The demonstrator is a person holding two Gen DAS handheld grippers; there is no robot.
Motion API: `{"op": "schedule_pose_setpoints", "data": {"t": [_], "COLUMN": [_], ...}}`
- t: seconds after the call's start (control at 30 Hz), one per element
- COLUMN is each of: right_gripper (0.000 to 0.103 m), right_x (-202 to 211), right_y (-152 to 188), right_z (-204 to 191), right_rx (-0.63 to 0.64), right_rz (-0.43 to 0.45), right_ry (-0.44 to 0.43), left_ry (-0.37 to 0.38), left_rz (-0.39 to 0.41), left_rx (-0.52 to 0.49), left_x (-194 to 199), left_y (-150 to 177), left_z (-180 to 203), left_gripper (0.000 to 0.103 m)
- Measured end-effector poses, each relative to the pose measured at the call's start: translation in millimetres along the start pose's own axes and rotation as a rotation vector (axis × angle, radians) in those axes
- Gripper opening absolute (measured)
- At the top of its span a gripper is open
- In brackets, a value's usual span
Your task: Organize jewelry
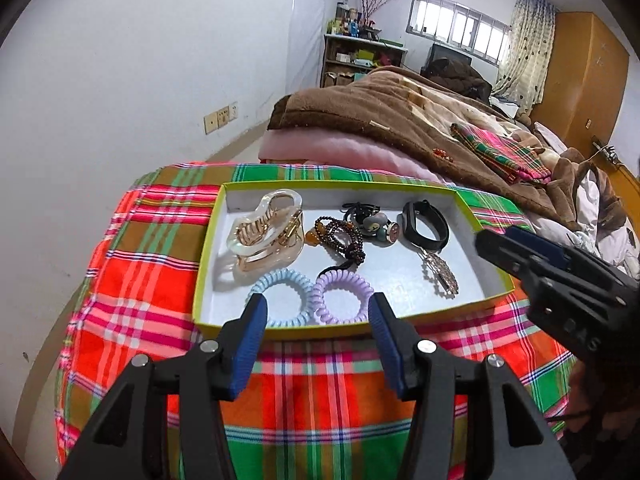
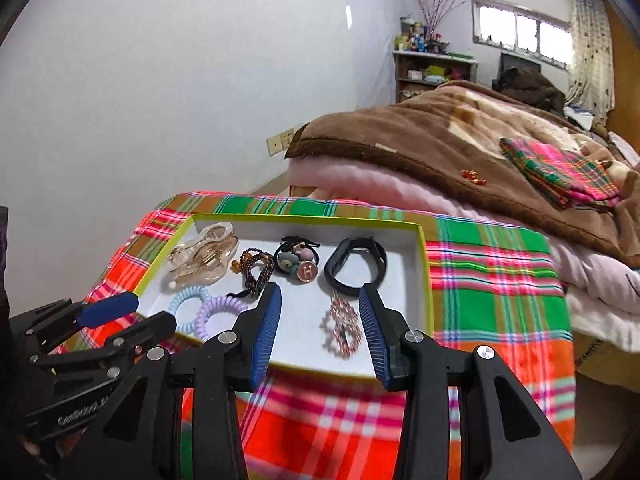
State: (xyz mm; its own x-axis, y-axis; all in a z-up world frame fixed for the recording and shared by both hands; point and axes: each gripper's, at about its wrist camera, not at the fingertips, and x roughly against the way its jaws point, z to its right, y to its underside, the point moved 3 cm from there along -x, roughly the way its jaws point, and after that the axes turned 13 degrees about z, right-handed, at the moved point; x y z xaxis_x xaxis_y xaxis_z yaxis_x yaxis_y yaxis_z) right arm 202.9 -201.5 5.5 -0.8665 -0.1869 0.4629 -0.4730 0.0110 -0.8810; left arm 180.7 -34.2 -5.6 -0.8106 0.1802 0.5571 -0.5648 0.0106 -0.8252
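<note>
A shallow cardboard tray [image 1: 496, 292] with a matt white floor lay on woven plaid cloth [image 1: 132, 280]. Inside, a glossy translucent plastic hair claw [image 1: 264, 236], coiled plastic hair ties [image 1: 280, 300], and a matt black rubbery band [image 1: 426, 226]. Behind, a fuzzy brown blanket [image 1: 360, 120].

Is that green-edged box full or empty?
Partly full: the box holds several hair accessories, with bare white floor between them.

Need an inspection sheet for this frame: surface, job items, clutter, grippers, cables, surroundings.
Surface: plaid cloth.
Job's things: tray holds claw clip, bead bracelet, button ties, black band, barrette, blue coil, purple coil.
Clutter: nothing seen.
Grippers: left gripper and right gripper both open, empty.
Cables: nothing seen.
Surroundings: blanket, shelf, window.
</note>
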Motion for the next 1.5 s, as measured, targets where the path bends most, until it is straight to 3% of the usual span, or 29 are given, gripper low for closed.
{"op": "schedule_pose_setpoints", "data": {"t": [0.63, 1.5], "right_gripper": [0.042, 0.042], "right_x": [97.8, 112.4], "right_y": [33.2, 48.4], "right_z": [-21.7, -13.8], "right_rx": [0.013, -0.069], "right_rz": [0.12, 0.144], "right_ry": [0.065, 0.09], "left_ry": [-0.099, -0.102], "left_rz": [0.148, 0.157], "left_rx": [-0.052, -0.068], "left_x": [67.6, 81.2], "left_y": [18.0, 36.3], "left_z": [6.4, 9.4], "left_gripper": [0.055, 0.055]}}
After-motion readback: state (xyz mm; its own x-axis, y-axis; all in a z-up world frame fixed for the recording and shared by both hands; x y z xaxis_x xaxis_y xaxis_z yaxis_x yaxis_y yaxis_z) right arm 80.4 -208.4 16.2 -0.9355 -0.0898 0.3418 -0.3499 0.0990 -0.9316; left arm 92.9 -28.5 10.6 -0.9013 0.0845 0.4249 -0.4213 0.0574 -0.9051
